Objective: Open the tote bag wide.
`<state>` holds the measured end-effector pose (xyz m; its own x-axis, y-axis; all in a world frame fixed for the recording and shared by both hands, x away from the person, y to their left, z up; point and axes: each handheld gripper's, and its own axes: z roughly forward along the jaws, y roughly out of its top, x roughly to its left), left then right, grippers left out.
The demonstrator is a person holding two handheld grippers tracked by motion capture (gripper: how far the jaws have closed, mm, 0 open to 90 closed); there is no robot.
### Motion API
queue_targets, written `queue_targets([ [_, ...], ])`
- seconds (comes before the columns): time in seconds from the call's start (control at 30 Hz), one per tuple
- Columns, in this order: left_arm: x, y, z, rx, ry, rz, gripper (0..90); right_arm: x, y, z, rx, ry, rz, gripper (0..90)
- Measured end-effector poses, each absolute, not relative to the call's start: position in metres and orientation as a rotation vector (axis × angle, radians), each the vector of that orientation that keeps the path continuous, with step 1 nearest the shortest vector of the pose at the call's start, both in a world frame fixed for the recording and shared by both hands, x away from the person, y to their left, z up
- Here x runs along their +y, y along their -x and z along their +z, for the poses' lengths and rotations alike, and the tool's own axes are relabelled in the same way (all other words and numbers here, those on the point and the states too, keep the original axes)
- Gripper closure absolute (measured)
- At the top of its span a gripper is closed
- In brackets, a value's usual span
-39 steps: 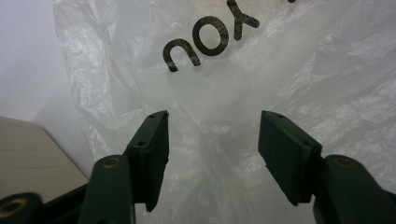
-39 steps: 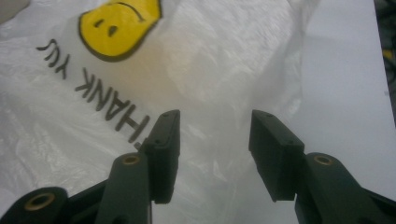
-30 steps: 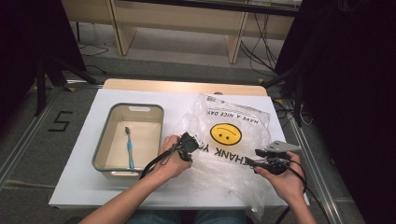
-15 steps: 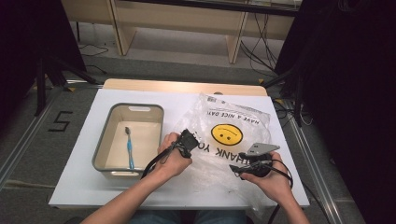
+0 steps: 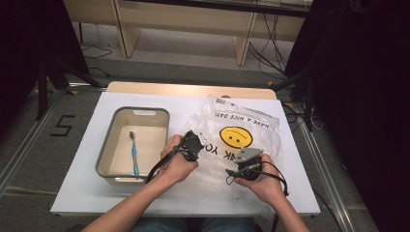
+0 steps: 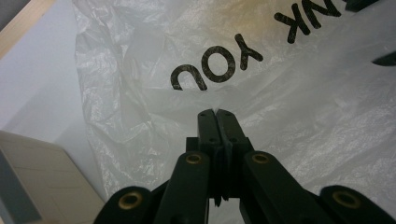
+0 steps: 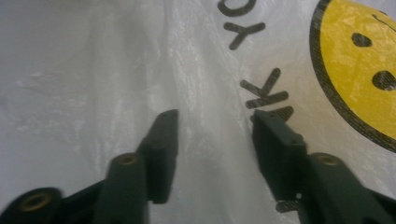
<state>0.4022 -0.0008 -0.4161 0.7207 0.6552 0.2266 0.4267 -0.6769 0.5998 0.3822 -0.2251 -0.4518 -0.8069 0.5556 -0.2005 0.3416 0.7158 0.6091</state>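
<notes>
two grippers meet the plastic bag on the table's right half. left gripper is pinched closed on bag film. right gripper, jaws just closing, straddles a ridge of film without pressing it.

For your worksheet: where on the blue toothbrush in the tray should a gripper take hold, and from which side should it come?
Grip the toothbrush at mid-handle, coming straight down from above. It lies flat and alone on the floor of the tray, whose walls probably block a sideways approach.
</notes>
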Motion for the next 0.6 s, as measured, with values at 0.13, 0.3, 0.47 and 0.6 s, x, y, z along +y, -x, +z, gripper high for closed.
queue_targets([
  [0.13, 0.0, -0.402, -0.415, 0.825, -2.389, 0.582, 89.5, -0.227, -0.382, -0.447, 2.507, -0.748, 0.813, 81.8],
  [0.3, 0.004, -0.401, -0.409, 0.819, -2.322, 0.608, 85.7, -0.23, -0.379, -0.431, 2.416, -0.841, 0.927, 90.0],
  [0.47, 0.013, -0.397, -0.395, 0.852, -2.196, 0.651, 69.4, -0.225, -0.375, -0.415, 2.3, -0.929, 1.052, 90.0],
  [0.6, 0.018, -0.395, -0.386, 0.868, -2.144, 0.67, 52.1, -0.222, -0.376, -0.41, 2.229, -1.005, 1.096, 90.0],
])
